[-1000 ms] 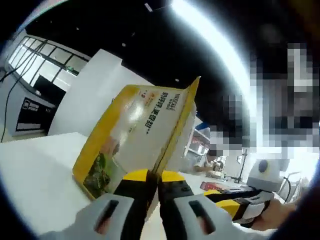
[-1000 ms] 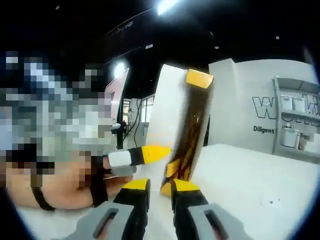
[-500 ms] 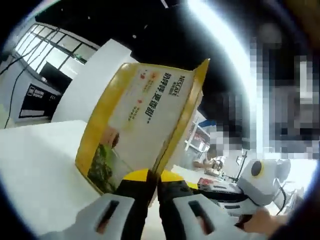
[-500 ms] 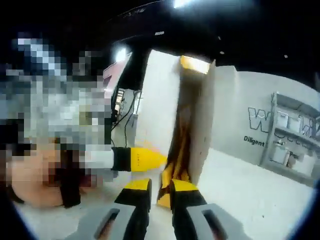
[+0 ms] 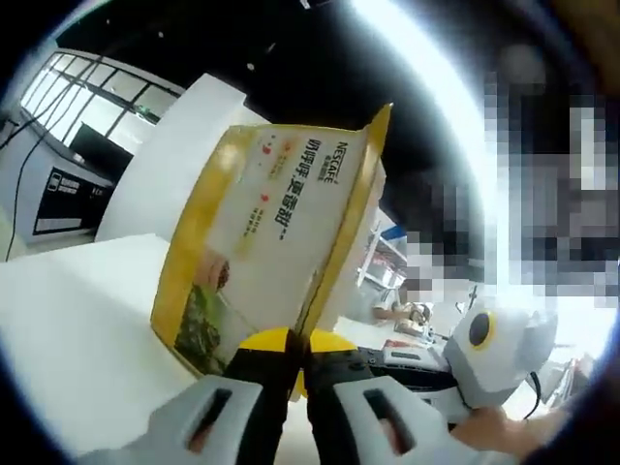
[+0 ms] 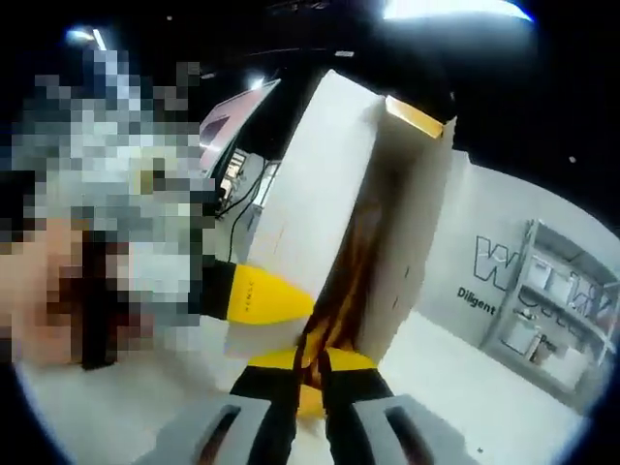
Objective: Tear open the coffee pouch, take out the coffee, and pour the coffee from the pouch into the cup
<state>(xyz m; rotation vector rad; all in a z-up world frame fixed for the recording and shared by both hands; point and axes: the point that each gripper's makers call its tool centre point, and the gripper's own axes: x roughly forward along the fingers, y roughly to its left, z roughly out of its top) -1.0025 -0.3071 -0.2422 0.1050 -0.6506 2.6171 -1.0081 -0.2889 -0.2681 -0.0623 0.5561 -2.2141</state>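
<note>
Rising further off the white counter (image 5: 68, 320), the coffee pouch (image 5: 276, 242) is now tilting between both tools. Left gripper (image 5: 296, 351) is pinching its edge tight; right gripper (image 6: 310, 366) is clamping the pouch's opposite edge, jaws nearly closed.

coffee pouch (image 5: 276, 228): yellow border, white front panel, red and dark lettering, green-brown picture at the lower corner
pouch side (image 6: 363, 262): dark brown with orange streaks, yellow top edge
left gripper (image 5: 295, 354): yellow tips, black jaws, grey body
table (image 5: 77, 320): plain white
</note>
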